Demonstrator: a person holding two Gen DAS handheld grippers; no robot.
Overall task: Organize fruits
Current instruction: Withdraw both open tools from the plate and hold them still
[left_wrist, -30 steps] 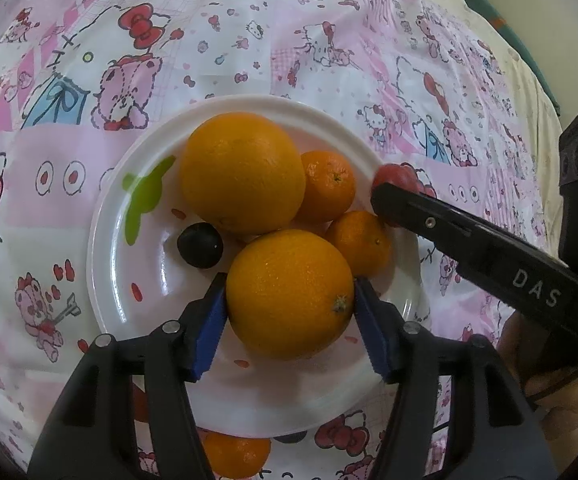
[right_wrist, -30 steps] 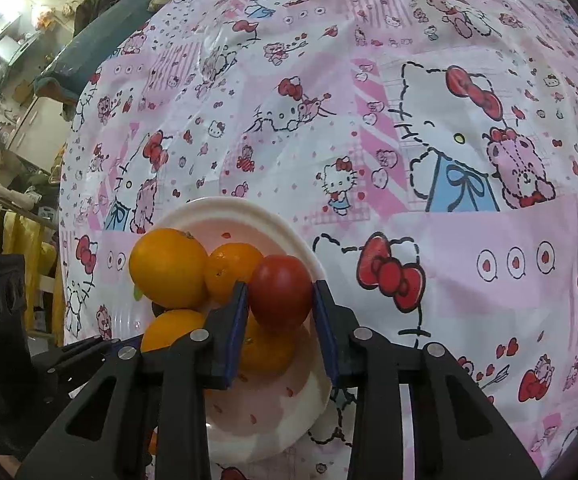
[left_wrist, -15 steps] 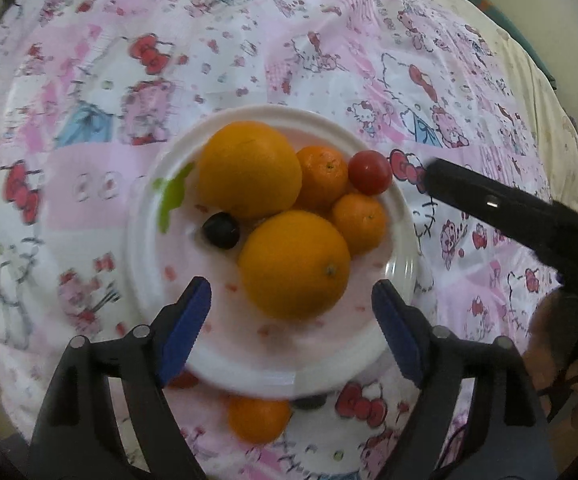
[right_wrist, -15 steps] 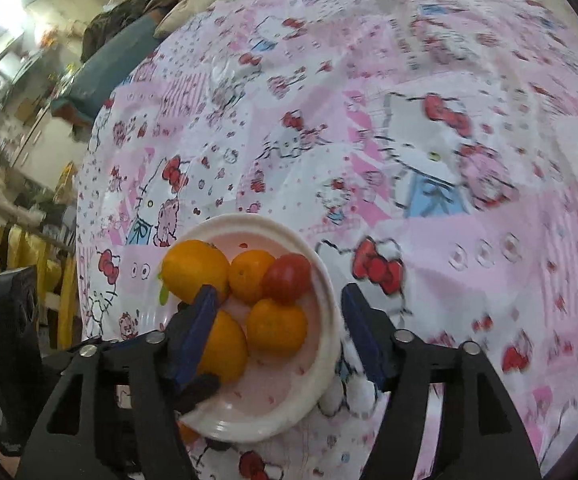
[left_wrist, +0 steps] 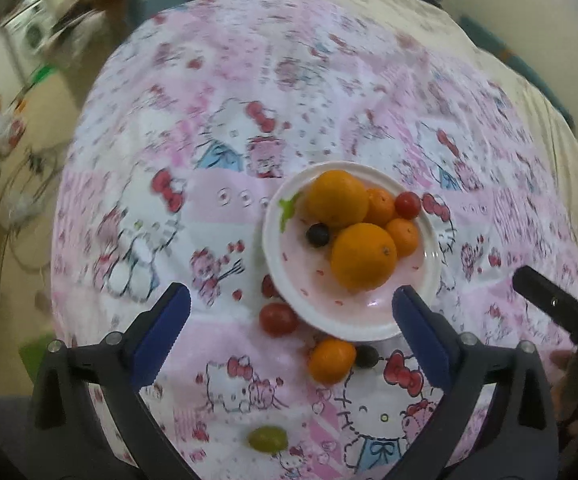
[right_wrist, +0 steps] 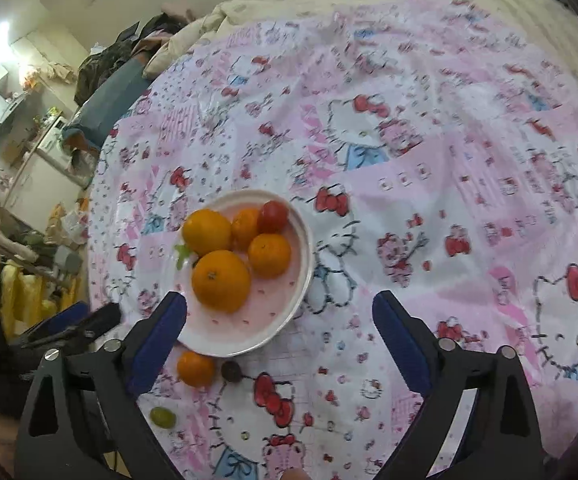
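A white plate on the pink cartoon-print cloth holds two big oranges, two small mandarins, a red tomato and a dark grape. On the cloth near the plate lie a tomato, a mandarin, a dark grape and a green grape. My left gripper is open and empty, above and back from the plate. My right gripper is open and empty.
The round table's edge curves at left in both views, with room clutter beyond it. A cream blanket lies past the far edge. The right gripper's finger shows at the left wrist view's right side.
Both grippers have let go, the left of the big orange, the right of the tomato, and have pulled up and back from the plate. More of the table and loose fruit now shows.
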